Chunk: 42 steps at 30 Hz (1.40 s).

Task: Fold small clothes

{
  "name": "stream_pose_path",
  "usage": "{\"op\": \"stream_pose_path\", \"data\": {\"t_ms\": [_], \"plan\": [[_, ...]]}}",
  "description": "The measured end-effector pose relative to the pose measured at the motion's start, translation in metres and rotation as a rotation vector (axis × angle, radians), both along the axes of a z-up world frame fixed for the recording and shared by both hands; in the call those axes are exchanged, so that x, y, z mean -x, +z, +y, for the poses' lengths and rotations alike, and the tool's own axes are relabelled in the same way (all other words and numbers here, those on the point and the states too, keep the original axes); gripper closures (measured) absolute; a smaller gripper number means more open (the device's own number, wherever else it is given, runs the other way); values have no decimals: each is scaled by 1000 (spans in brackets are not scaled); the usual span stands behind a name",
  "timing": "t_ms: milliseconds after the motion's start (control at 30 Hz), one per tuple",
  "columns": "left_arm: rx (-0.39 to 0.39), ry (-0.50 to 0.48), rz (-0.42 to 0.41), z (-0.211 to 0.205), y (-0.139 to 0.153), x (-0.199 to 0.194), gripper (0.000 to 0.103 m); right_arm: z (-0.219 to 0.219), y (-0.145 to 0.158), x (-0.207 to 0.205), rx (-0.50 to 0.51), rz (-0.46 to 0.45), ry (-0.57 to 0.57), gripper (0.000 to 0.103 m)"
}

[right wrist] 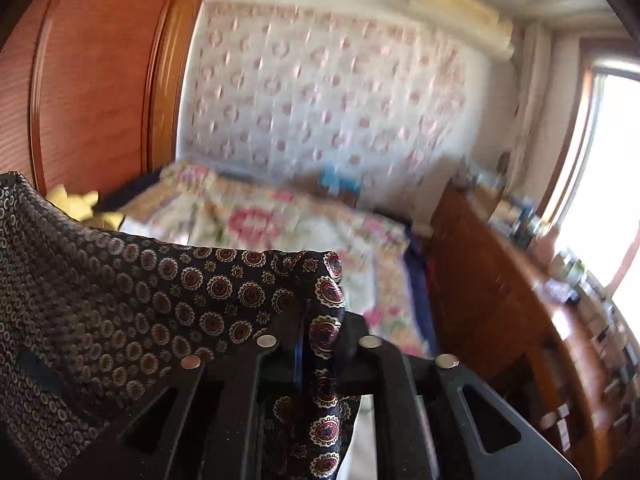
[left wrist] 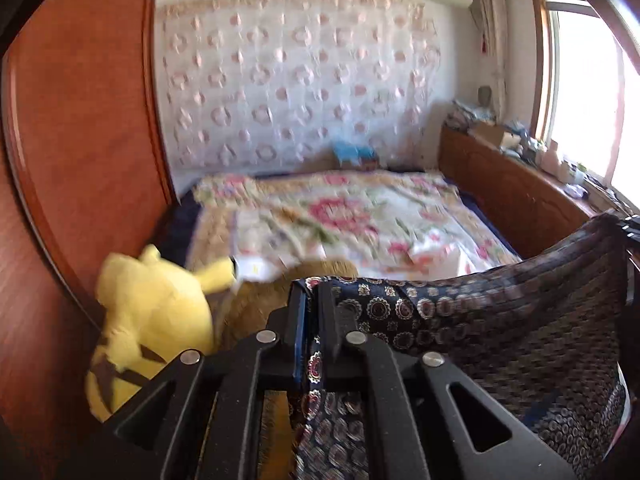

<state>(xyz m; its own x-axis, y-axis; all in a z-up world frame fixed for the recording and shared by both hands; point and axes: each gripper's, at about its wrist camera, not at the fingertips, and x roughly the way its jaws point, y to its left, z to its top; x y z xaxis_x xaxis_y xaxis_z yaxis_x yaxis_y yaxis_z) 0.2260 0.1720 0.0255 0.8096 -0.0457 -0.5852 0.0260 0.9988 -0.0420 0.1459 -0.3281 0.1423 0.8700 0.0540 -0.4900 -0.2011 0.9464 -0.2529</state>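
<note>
Thin, smooth printed cloth [left wrist: 500, 312], dark with medallions, is pinched in matt black plastic grippers [left wrist: 311, 300] [right wrist: 316, 320] with shiny metal pins. Glossy reddish wood wardrobe [left wrist: 80, 140]; fuzzy yellow plush toy [left wrist: 152, 320].

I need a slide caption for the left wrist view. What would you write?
Left hand-held gripper pinches a patterned dark cloth above a floral bedspread, yellow plush toy nearby.

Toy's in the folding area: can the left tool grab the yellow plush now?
Probably not: the left tool is shut on the patterned cloth, stretched to the right tool. The yellow plush sits unobstructed beside it.
</note>
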Motion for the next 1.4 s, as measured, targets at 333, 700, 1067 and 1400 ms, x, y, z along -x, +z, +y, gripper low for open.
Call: {"op": "stream_pose_path", "data": {"t_ms": [333,700,1067,1400], "plan": [[14,-77,82,-21,-44,40,42,1,-96,-43,-20,226,-59,65],[1,-59,132,-9,-62,55,35,-53,-114,-41,-84,305,-80,65],[3,-36,155,-3,-77,59,40,-46,-135,-72,-78,381,-115,84],[22,-47,155,-2,-81,63,58,-44,-91,-40,-259,249,26,102]]}}
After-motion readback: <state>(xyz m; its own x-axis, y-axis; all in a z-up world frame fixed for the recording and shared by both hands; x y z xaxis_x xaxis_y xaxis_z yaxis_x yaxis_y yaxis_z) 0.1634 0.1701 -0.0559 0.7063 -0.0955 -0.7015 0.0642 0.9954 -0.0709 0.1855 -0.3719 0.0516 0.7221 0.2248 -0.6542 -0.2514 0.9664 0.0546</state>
